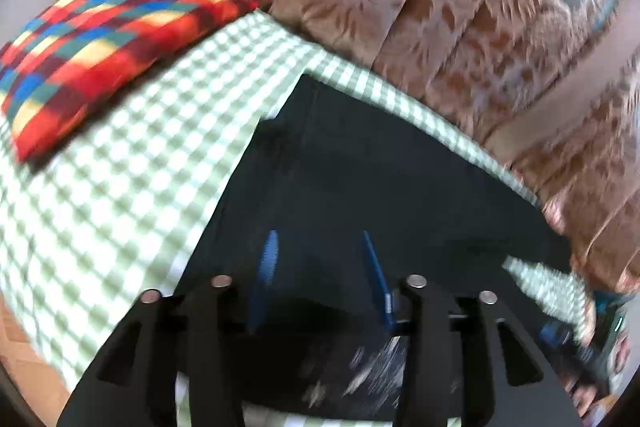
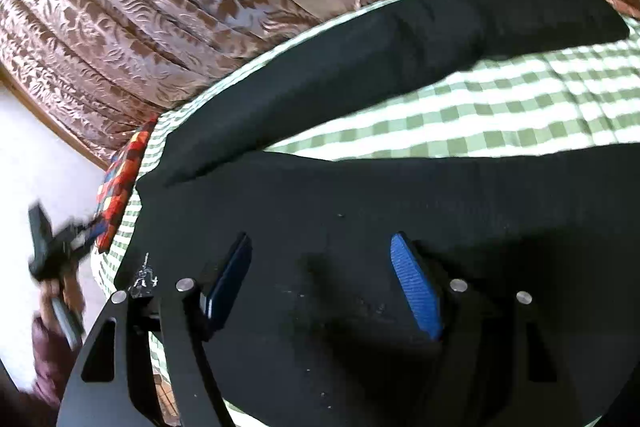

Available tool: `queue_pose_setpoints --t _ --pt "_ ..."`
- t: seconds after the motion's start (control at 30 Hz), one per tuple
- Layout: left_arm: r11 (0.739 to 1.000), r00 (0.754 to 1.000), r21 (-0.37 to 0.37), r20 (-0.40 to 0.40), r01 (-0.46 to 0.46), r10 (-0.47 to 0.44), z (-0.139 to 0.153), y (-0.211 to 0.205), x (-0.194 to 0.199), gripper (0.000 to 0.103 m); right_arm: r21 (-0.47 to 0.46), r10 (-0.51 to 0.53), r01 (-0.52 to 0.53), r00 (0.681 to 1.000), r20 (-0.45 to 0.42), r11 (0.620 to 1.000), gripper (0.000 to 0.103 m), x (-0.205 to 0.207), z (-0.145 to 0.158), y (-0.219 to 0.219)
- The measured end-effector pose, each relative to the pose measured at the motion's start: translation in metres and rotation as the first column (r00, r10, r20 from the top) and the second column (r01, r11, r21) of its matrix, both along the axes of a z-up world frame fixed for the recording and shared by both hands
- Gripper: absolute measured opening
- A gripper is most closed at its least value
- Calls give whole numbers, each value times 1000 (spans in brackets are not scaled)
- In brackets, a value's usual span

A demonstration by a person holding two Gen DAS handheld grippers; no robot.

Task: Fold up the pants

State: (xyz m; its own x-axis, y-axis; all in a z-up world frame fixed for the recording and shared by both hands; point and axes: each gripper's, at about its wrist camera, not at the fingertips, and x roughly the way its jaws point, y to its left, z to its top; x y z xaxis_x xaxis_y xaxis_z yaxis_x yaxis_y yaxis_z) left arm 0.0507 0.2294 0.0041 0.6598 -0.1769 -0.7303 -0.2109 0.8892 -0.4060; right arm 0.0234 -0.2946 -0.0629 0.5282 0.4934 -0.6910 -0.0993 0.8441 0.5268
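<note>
Black pants (image 2: 360, 195) spread flat on checked sheet (image 2: 500, 115), legs splayed in V, far leg at bed edge by curtain (image 2: 140, 7). Right gripper (image 2: 324, 283) over waist end, jaws wide, nothing gripped. Left gripper (image 1: 320, 271) over same cloth, jaws parted, holding nothing. Risk: pads pinch sheet with pants, or catch one layer only, fold goes crooked. Farther off, plaid pillow (image 1: 100, 55) could snag swung leg.
</note>
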Motion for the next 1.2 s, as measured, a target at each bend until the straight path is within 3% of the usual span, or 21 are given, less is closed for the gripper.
queue_pose_setpoints --t 0.07,0.2,0.4,0.5,0.7,0.73,0.77,0.83,0.97,1.0,1.07,1.2 --pt "999 1000 -45 18 20 -19 9 4 28 43 -21 17 -17 1000 13 1000 74 -3 2 8" --pt "994 999 -111 -40 -15 11 7 16 120 43 -49 29 -28 1000 4 998 77 12 1 34" --pt "982 983 -166 -169 -95 67 -25 34 217 44 -29 20 -21 998 -63 999 79 24 -15 35" --pt "984 968 -132 -235 -117 84 -42 37 247 54 -15 20 -21 997 -74 1000 82 27 -18 34" --pt "979 934 -72 -322 -190 158 -73 43 281 53 -1 20 -20 996 -85 1000 85 30 -19 33" --pt "983 934 -45 -320 -179 156 -74 40 284 47 1 19 -19 996 -86 1000 85 30 -19 34" --pt "990 944 16 -300 -143 141 -71 33 285 18 1 18 -18 996 -85 1000 85 30 -19 34" --pt "993 960 66 -254 -102 116 -62 21 281 9 -7 18 -19 997 -81 1000 85 29 -19 35" --pt "996 995 65 -73 -69 73 -24 7 246 7 -28 23 -25 997 -68 999 85 26 -19 37" --pt "997 999 69 2 -40 40 -8 2 228 7 -29 24 -26 998 -66 999 85 26 -19 38" --pt "996 993 92 111 14 -24 14 -9 198 7 -31 25 -27 998 -62 999 85 24 -19 37" --pt "988 951 99 275 120 -143 49 -24 117 7 -39 29 -32 998 -62 999 81 23 -14 35"
